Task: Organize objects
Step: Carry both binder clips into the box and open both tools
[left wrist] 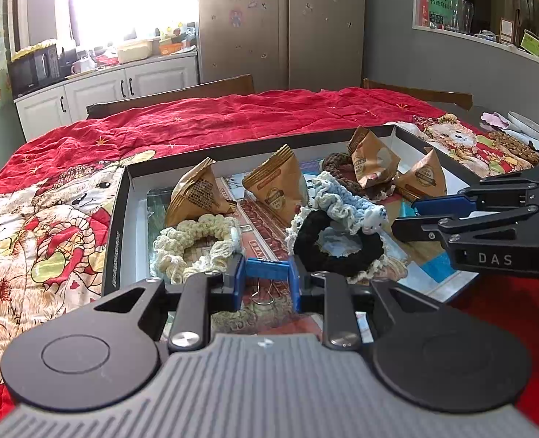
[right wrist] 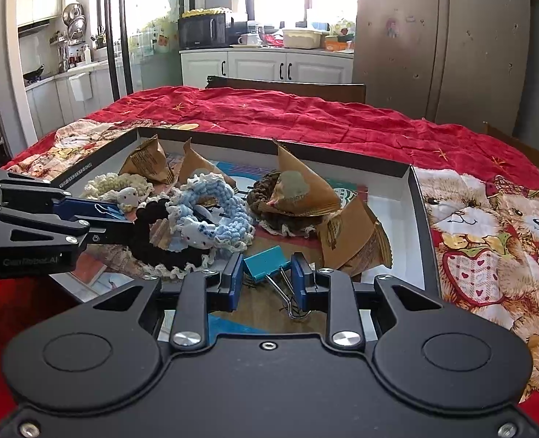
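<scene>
**Two binder clips pinched, one per gripper, over the near edge of the tray**

The blue binder clip [left wrist: 266,269] sits crosswise between the pads of the left gripper [left wrist: 267,277], its wire handles dangling below; gripping the clip by its body leaves the handles free and keeps it from swinging. The teal binder clip [right wrist: 266,263] is clamped the same way in the right gripper [right wrist: 267,273], tilted, with its wire loops trailing toward the tray floor. Both clips hang just above the near edge of the shallow black-walled tray [left wrist: 114,233], so each looks to be either freshly lifted or about to be sorted somewhere.

Further into the tray, the loose goods crowd together: a black scrunchie [left wrist: 337,244] lies near the front, overlapped by a pale blue crocheted scrunchie [left wrist: 346,200] with a small cat charm. A cream scrunchie [left wrist: 196,244] rests toward the near left corner. Four brown pyramid snack packets [left wrist: 276,186] stand along the far side, one leaning on a brown scrunchie [right wrist: 266,189] toward the far right corner. The mixing suggests that grouping by kind is not finished.

The tray rests on a red bear-print cloth [left wrist: 43,219].

Both grippers point forward into the tray, roughly level, the left at the near left, the right entering from the right side with its fingers angled across toward the scrunchies
</scene>
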`<state>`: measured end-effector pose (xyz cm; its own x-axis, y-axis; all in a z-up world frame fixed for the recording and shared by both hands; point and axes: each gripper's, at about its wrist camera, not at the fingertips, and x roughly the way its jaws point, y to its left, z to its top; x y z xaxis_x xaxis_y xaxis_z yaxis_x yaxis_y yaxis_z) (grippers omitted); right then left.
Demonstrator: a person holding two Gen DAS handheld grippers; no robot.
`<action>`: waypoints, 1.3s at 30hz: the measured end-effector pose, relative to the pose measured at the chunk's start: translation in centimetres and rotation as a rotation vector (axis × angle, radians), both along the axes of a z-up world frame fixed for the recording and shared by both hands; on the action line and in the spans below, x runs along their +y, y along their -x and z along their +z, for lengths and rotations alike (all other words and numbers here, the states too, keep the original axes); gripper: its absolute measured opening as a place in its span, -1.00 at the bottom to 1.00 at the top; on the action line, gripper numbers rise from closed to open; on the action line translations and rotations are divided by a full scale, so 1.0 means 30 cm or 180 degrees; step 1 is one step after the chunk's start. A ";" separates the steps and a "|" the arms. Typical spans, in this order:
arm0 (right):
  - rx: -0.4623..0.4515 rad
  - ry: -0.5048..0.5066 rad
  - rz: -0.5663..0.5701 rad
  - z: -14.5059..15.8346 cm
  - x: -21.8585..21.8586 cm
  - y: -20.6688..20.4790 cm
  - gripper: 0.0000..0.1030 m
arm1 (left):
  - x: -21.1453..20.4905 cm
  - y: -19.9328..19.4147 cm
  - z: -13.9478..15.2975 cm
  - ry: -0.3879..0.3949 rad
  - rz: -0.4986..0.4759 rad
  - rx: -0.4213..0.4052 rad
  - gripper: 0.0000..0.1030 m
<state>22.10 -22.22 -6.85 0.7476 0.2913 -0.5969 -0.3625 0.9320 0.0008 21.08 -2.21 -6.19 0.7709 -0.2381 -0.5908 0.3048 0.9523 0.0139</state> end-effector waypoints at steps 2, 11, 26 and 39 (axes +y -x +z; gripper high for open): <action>0.0016 -0.0005 -0.0005 0.000 0.001 -0.002 -0.48 | 0.000 -0.001 0.000 -0.0002 -0.0002 0.0005 -0.45; 0.0050 0.0029 0.0008 0.004 0.006 -0.009 -0.46 | -0.005 0.006 0.003 -0.0052 -0.0007 -0.0010 -0.37; -0.0075 -0.0103 0.0043 0.024 -0.003 0.007 -0.36 | -0.001 0.021 0.022 0.0029 -0.0010 -0.0012 -0.02; -0.0231 -0.0294 -0.0015 0.089 -0.035 0.054 -0.14 | 0.000 0.078 0.070 0.0118 0.0026 -0.0141 0.38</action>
<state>20.48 -23.27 -4.20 0.7893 0.3391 -0.5119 -0.3604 0.9308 0.0608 18.74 -2.20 -4.10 0.7980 -0.2528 -0.5470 0.2969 0.9549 -0.0081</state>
